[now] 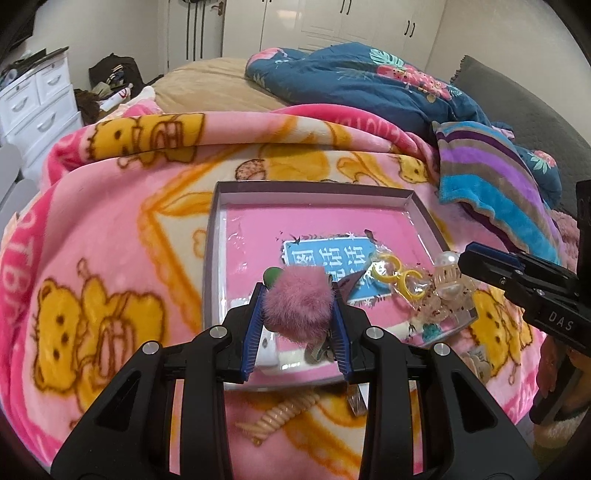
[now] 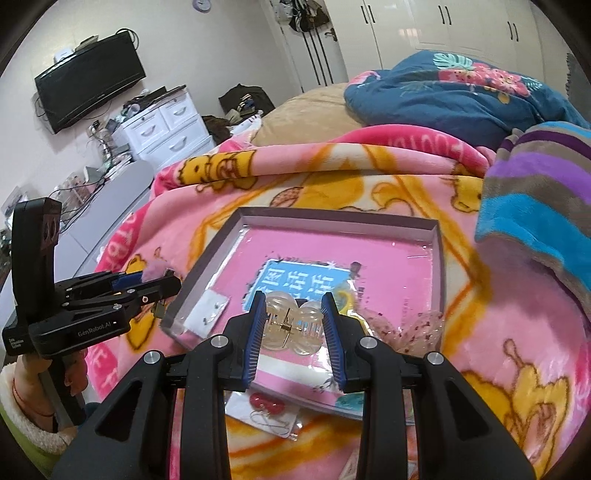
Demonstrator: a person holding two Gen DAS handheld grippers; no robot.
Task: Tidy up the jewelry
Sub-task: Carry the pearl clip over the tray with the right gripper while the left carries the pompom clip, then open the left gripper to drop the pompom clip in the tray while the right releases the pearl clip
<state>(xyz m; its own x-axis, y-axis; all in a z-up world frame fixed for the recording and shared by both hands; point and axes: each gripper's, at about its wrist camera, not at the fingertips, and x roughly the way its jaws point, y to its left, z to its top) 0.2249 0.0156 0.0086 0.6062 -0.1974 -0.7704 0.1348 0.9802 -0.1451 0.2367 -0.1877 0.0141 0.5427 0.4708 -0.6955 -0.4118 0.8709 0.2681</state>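
Both wrist views are evenly and fairly brightly lit by soft indoor light, with no hard shadows on the pink blanket (image 1: 110, 229). Glare streaks the glossy plastic lining of the shallow box (image 1: 402, 197) near its far wall. Fisheye distortion bends the wardrobe doors (image 2: 436, 26) and darkens the corners. The striped blanket (image 2: 535, 206) beside the box looks smeared and soft.

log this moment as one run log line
left gripper: shut on pink pompom clip | right gripper: shut on clear claw clip | both over box lid | step: placing
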